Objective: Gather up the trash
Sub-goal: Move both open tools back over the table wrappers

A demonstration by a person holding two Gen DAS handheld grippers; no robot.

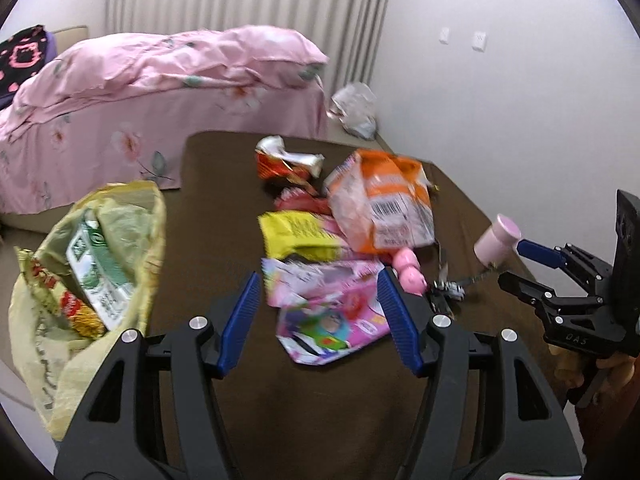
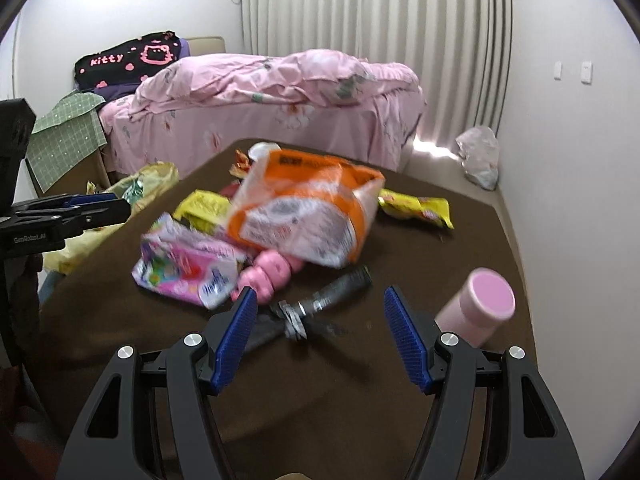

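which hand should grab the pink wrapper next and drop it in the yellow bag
Left. The left gripper is open with the pink wrapper right between its fingers, and the yellow bag sits on its side. The right gripper faces the black brush instead.

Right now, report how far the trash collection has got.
Done: the yellow bag beside the brown table already holds a green-and-white carton and snack wrappers. In hand: nothing; the left hand-held gripper is open above the pink wrapper, and the right hand-held gripper is open too. Left: the orange bag, yellow wrapper and red-and-silver wrapper still lie on the table.
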